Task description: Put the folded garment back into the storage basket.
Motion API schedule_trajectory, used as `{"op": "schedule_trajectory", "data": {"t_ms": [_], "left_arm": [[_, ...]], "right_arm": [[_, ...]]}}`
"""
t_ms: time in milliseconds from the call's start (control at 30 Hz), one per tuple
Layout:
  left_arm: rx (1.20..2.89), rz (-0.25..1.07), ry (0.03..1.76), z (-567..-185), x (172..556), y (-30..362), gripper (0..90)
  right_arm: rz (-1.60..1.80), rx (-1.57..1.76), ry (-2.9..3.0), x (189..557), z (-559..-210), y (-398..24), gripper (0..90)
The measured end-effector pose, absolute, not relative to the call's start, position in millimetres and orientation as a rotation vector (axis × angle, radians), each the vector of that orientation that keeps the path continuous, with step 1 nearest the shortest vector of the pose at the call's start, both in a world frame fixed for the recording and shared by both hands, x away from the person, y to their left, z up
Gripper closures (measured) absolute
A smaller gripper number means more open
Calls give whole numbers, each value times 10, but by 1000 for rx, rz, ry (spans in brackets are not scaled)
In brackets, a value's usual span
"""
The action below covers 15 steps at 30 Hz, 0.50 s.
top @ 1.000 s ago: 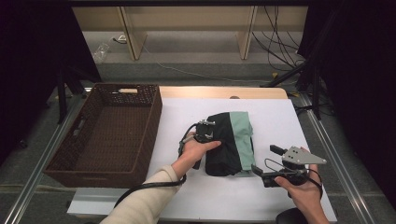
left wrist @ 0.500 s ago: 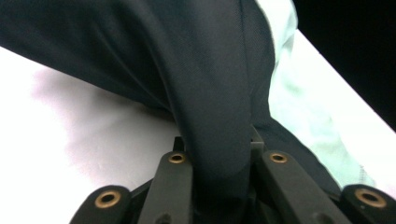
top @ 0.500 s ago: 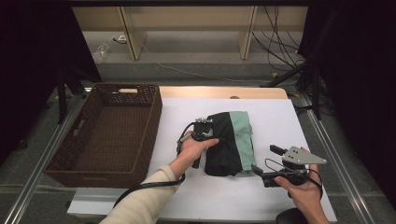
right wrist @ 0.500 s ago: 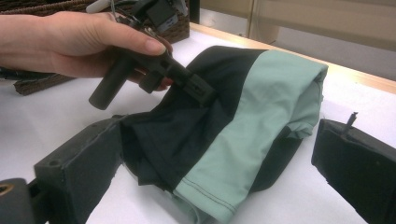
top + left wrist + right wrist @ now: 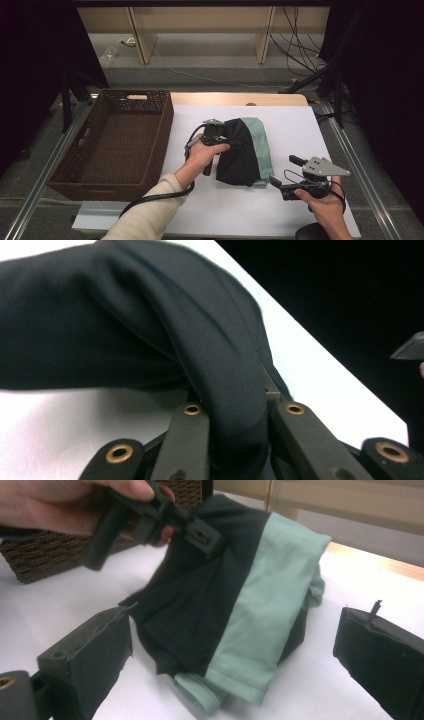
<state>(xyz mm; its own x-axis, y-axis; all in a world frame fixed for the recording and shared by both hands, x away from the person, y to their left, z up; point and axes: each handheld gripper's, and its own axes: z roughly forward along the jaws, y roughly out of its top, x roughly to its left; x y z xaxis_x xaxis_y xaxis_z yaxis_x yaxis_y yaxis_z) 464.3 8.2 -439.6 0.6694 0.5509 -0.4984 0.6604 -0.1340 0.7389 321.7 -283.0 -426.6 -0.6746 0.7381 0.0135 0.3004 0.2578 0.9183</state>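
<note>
Nearest you, at 5 o'clock on the white table (image 5: 300,125), your right gripper (image 5: 281,186) sits low in your right hand, jaws spread wide with nothing between them; in the right gripper view the two black pads frame the garment without touching it.

Your left gripper (image 5: 226,141), near the table's centre, has changed. A second ago its jaws rested against the garment's left edge. Now they are clamped on a thick fold of black cloth, which bulges between them in the left gripper view. The gripper has also come up a little, and the cloth rises with it at that corner. Judging from this, the pick-up is secured and the lift has begun; the likely next leg is a carry to the basket at 9 o'clock.

The garment (image 5: 245,155) is a soft, loosely folded bundle, mostly black with a pale mint-green band down its right side. It lies at the centre of the table, running from about 12 to 6 o'clock, its lower end just beside the right gripper. Most of it rests on the table. It looks limp, so it will probably unfold and trail as it goes up.

Farther off, at 9 to 10 o'clock, the brown wicker basket (image 5: 150,100) stands with nothing inside.
</note>
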Motion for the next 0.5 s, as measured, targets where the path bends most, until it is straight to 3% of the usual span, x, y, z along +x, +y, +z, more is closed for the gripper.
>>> {"op": "schedule_trajectory", "data": {"t_ms": [500], "left_arm": [[1813, -94, 932, -3992, 4628, 278, 807]], "right_arm": [[1400, 945, 2111, 3216, -4264, -2830, 32]]}}
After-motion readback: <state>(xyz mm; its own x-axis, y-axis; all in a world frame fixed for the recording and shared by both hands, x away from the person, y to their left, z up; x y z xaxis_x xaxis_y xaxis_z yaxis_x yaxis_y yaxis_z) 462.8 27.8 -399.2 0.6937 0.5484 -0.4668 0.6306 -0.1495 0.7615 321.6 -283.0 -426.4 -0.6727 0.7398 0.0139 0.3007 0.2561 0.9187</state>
